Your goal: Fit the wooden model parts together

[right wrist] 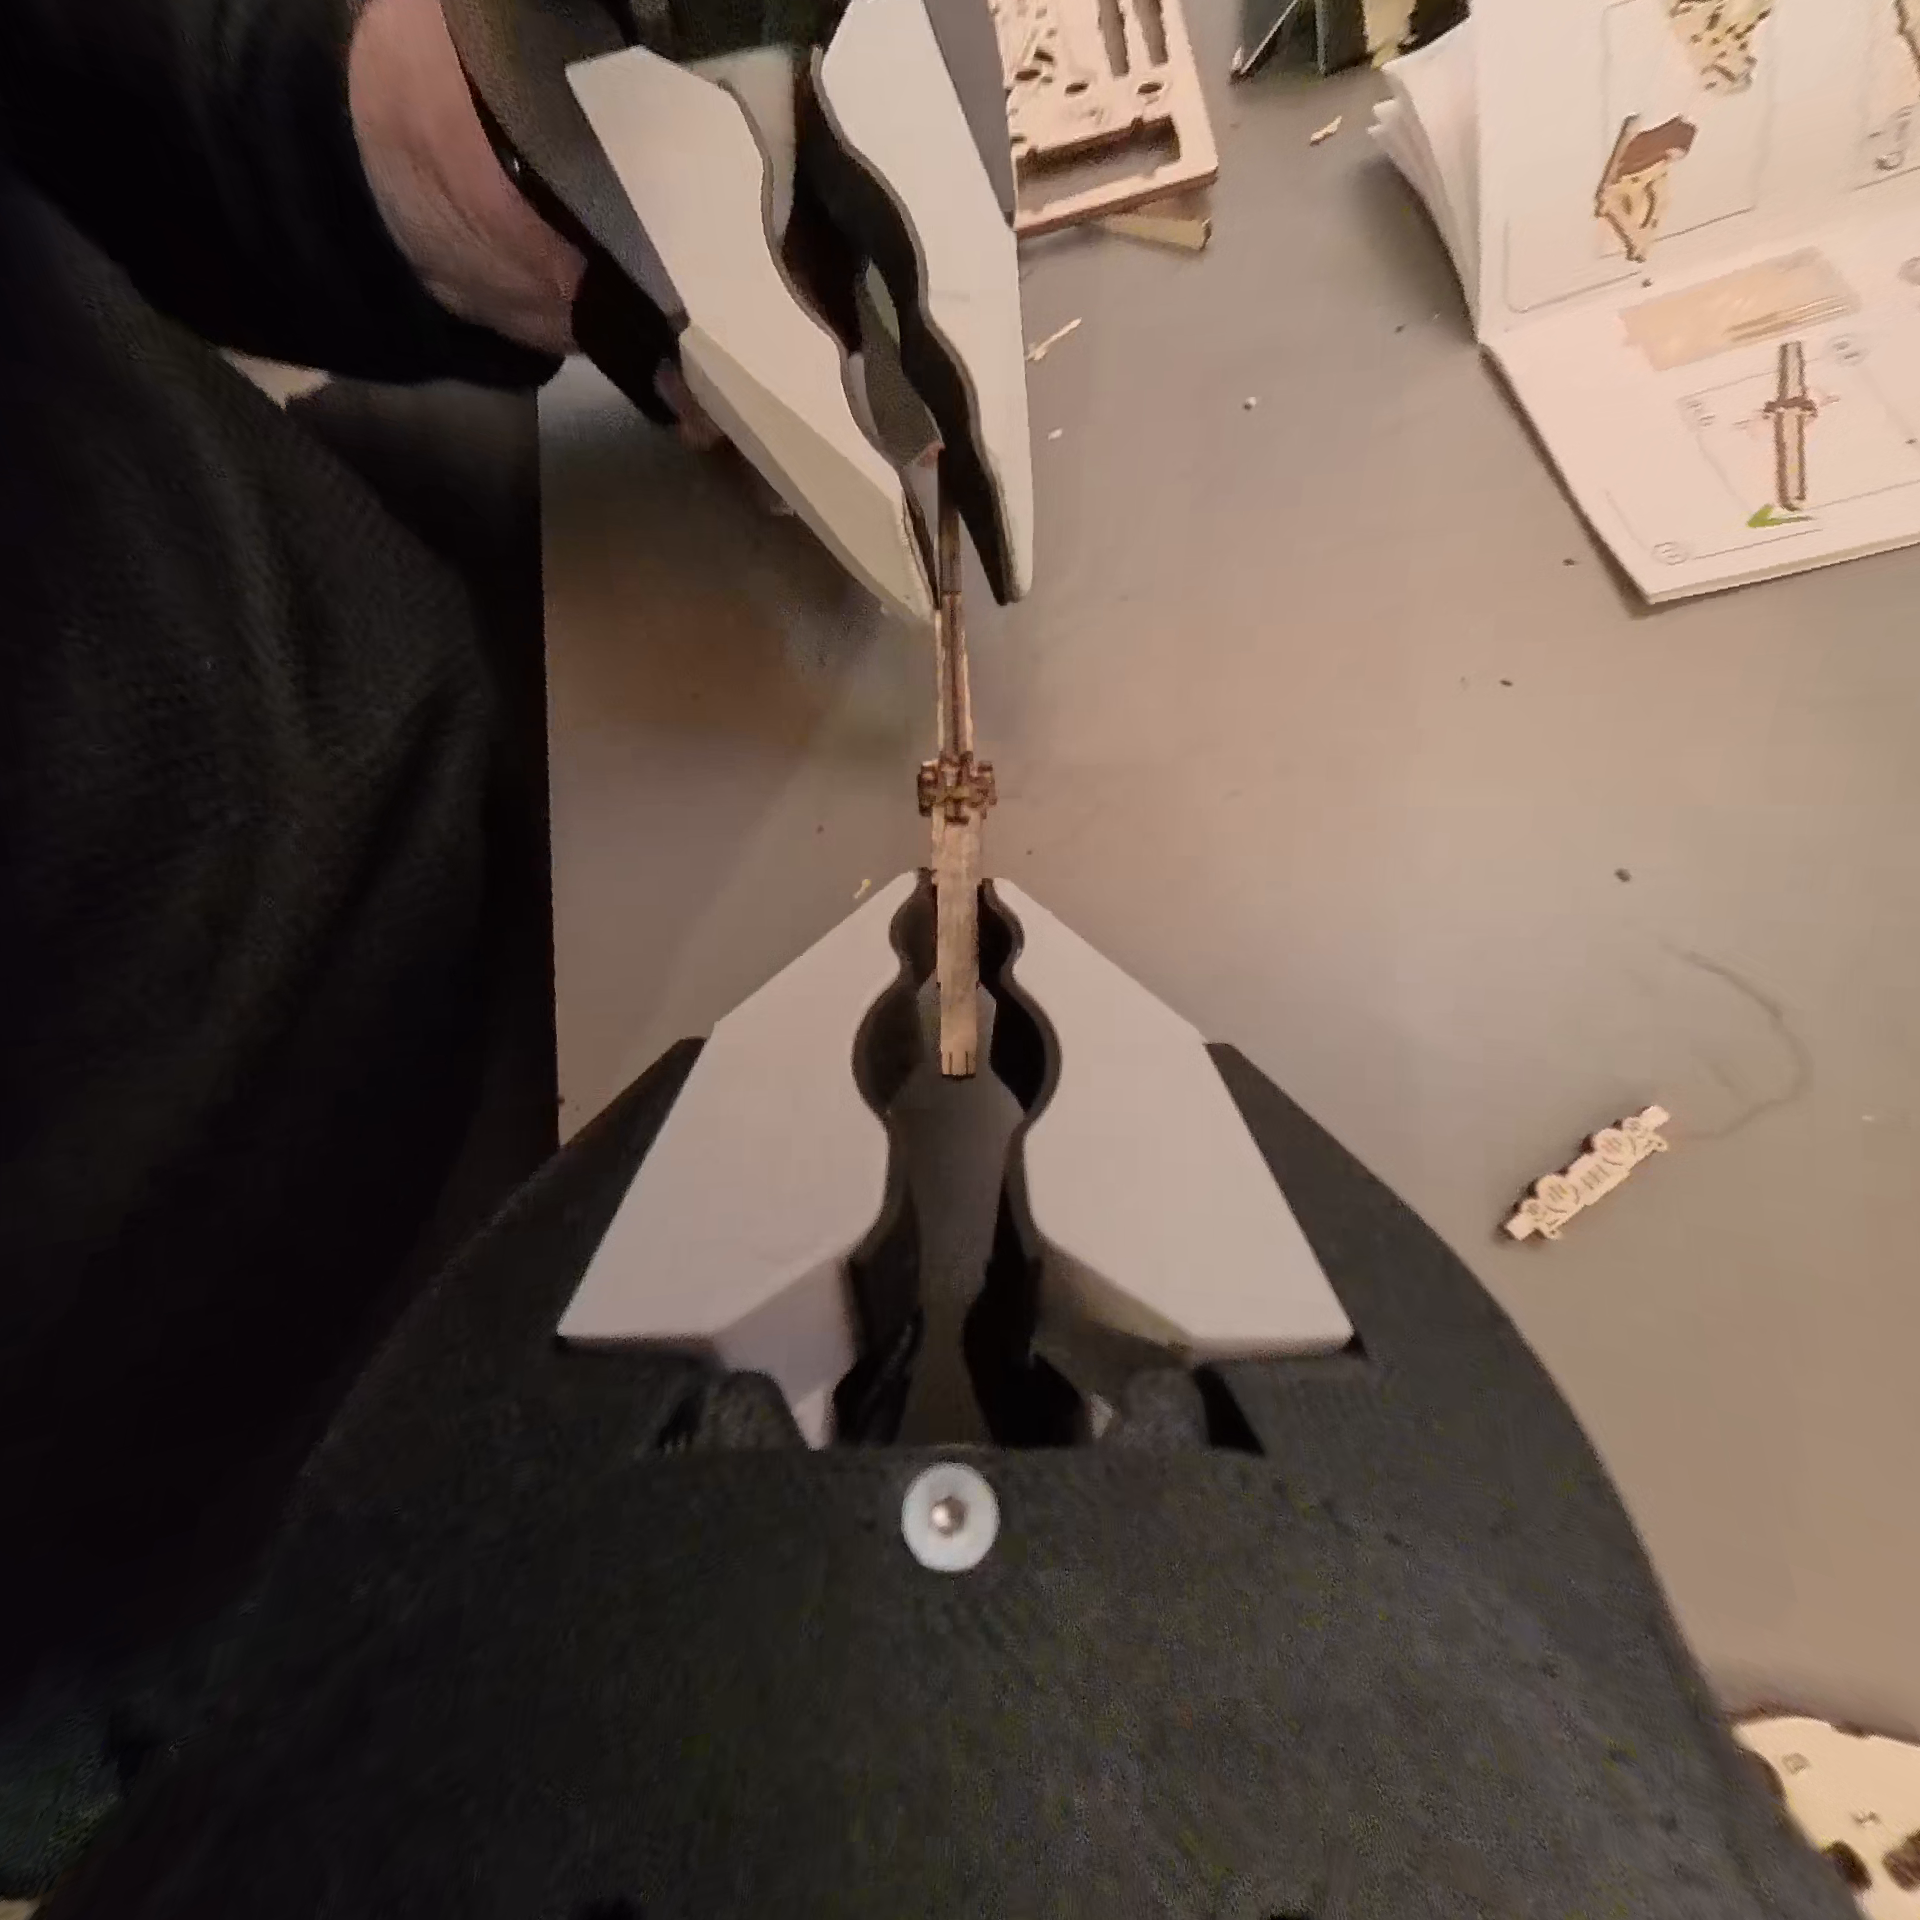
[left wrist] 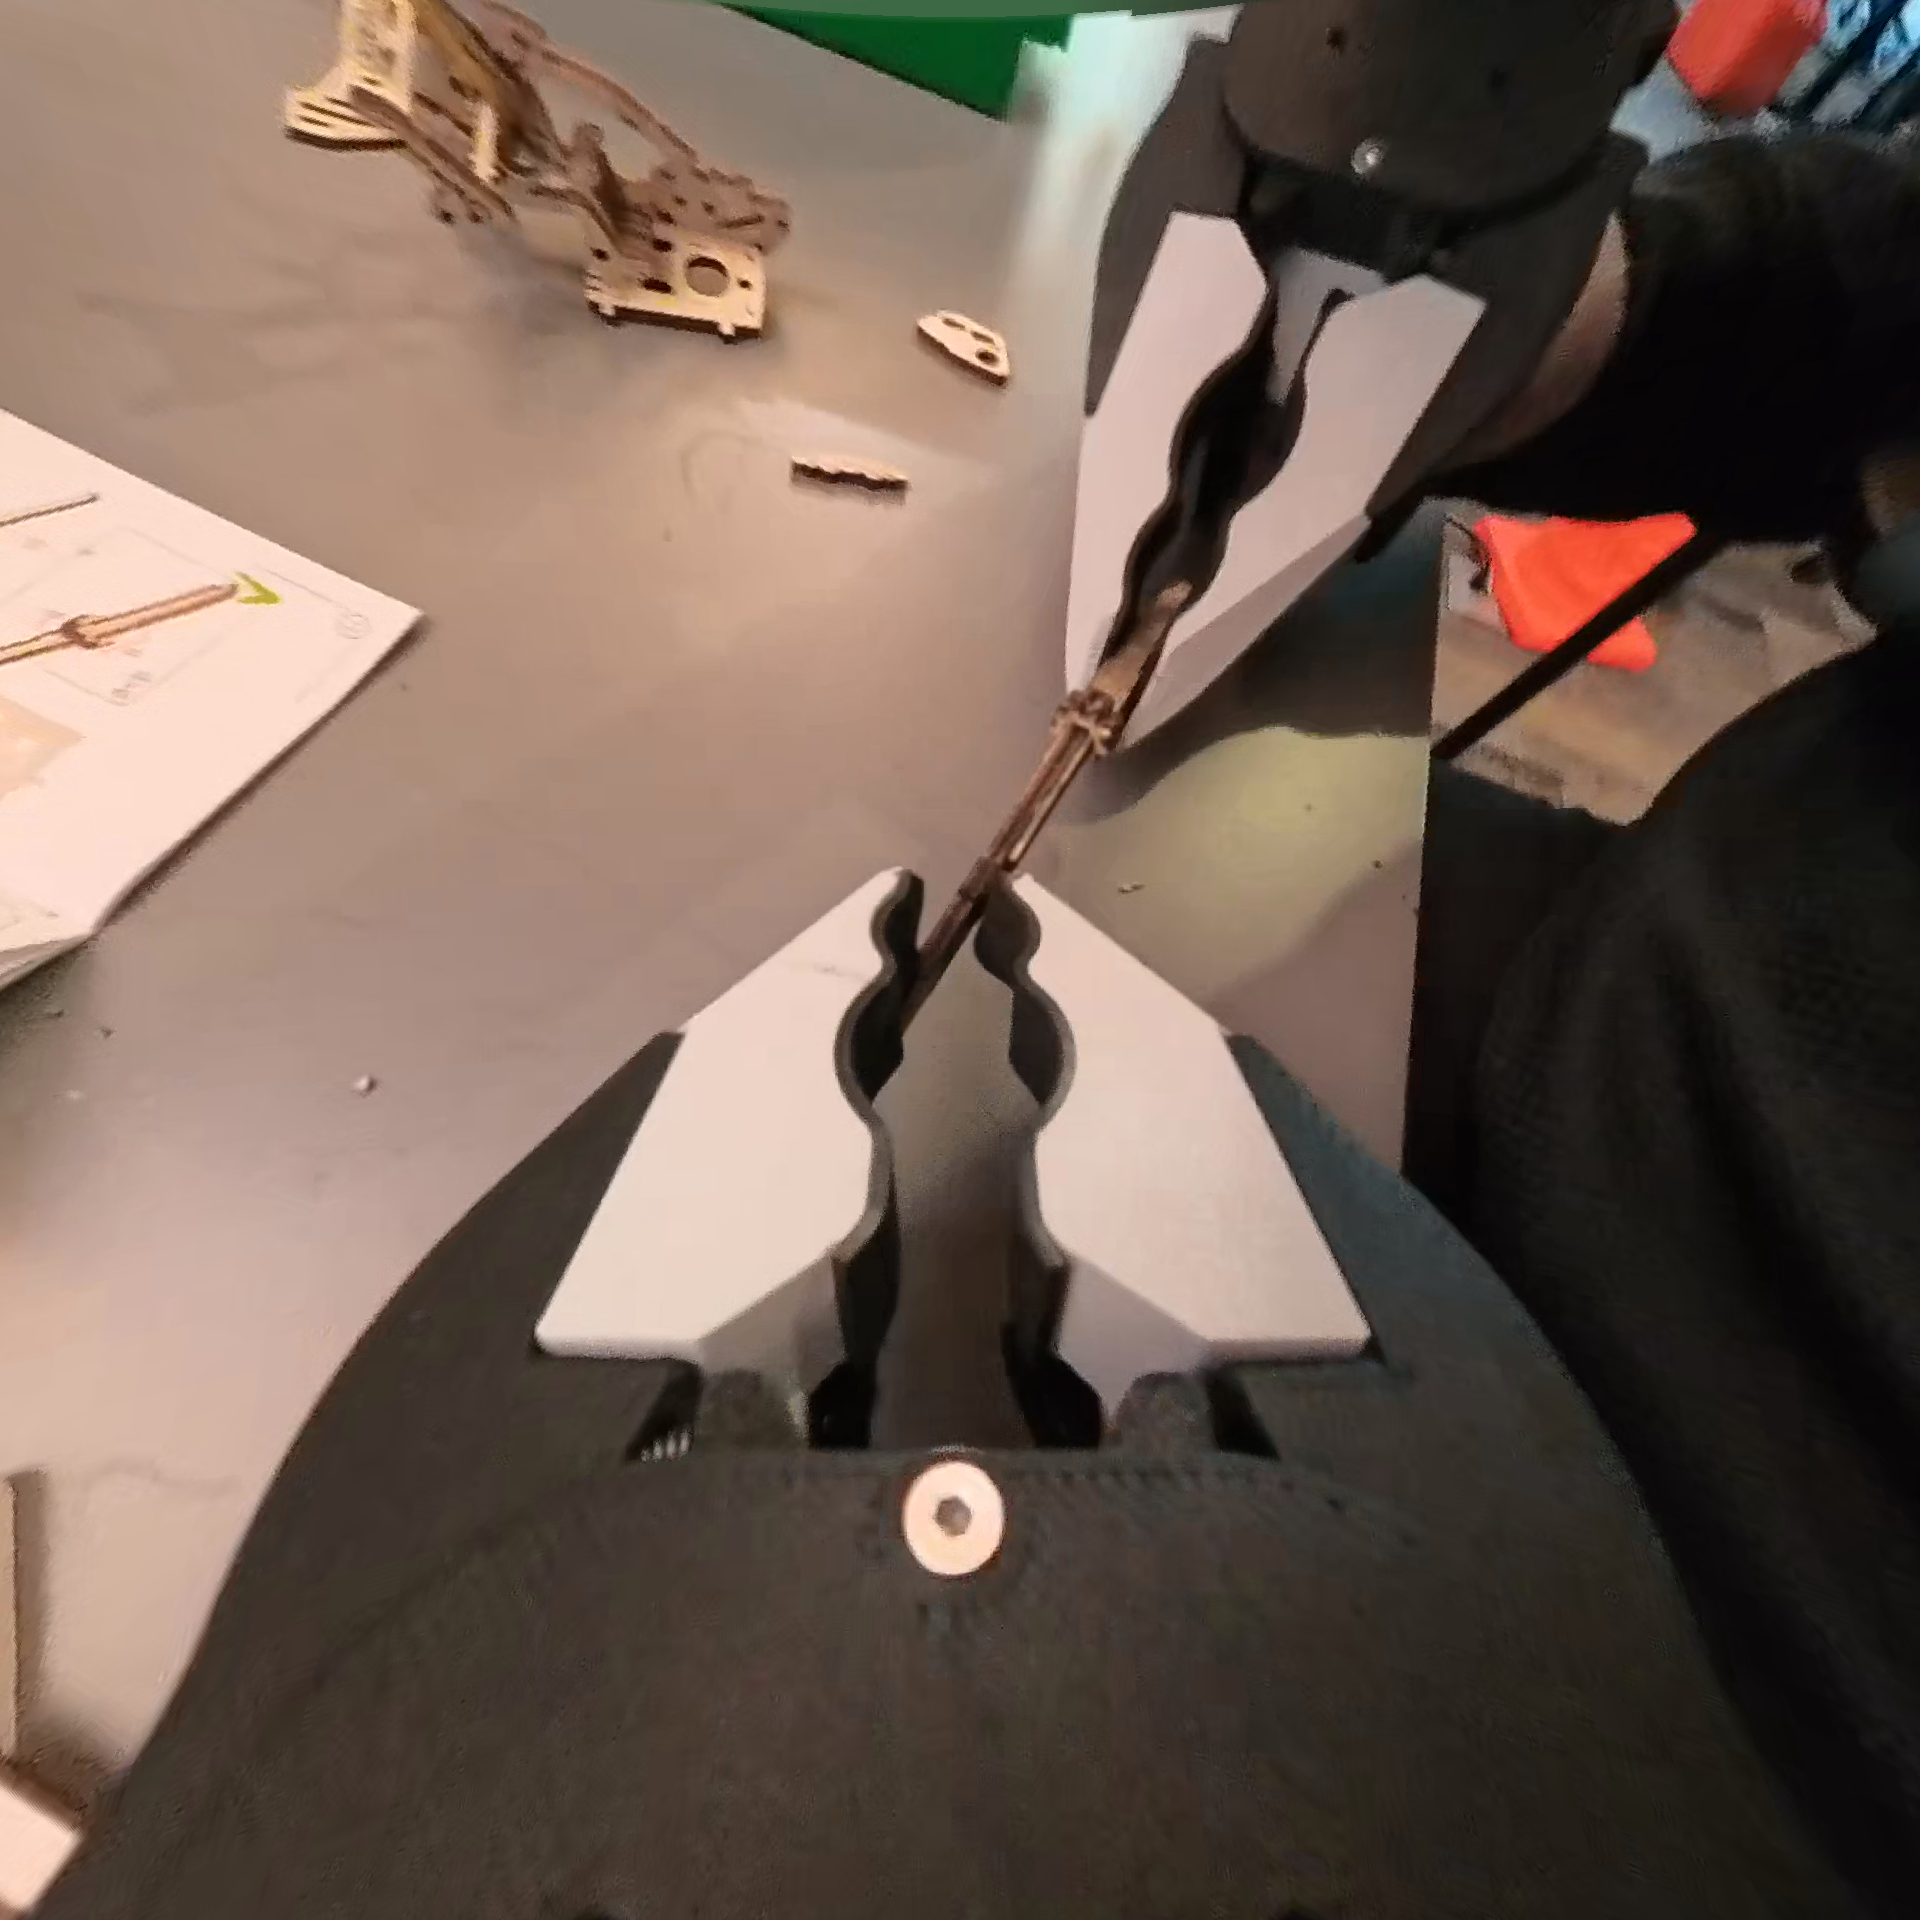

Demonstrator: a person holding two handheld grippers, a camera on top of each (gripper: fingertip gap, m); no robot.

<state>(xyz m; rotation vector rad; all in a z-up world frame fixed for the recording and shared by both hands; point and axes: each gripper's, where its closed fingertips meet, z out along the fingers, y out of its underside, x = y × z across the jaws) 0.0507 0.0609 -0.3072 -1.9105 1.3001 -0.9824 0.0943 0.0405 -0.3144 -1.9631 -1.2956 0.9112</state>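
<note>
A thin wooden axle (left wrist: 1023,821) with a small toothed collar (left wrist: 1086,717) spans between my two grippers above the grey table. My left gripper (left wrist: 954,899) is shut on the axle's near end at its fingertips. My right gripper (left wrist: 1127,675) comes in from the upper right and is shut on the other end. In the right wrist view the axle (right wrist: 956,935) runs straight ahead, with the collar (right wrist: 956,790) between the grippers. My right gripper (right wrist: 954,894) clamps one end and the left gripper (right wrist: 951,582) clamps the far end.
A partly built wooden model (left wrist: 540,177) and two loose wooden pieces (left wrist: 966,346) (left wrist: 847,473) lie on the table beyond. An instruction booklet (left wrist: 156,675) lies to the left. A punched wooden sheet (right wrist: 1112,104) and another loose piece (right wrist: 1584,1184) show. The table edge (left wrist: 1423,831) is close, beside dark clothing.
</note>
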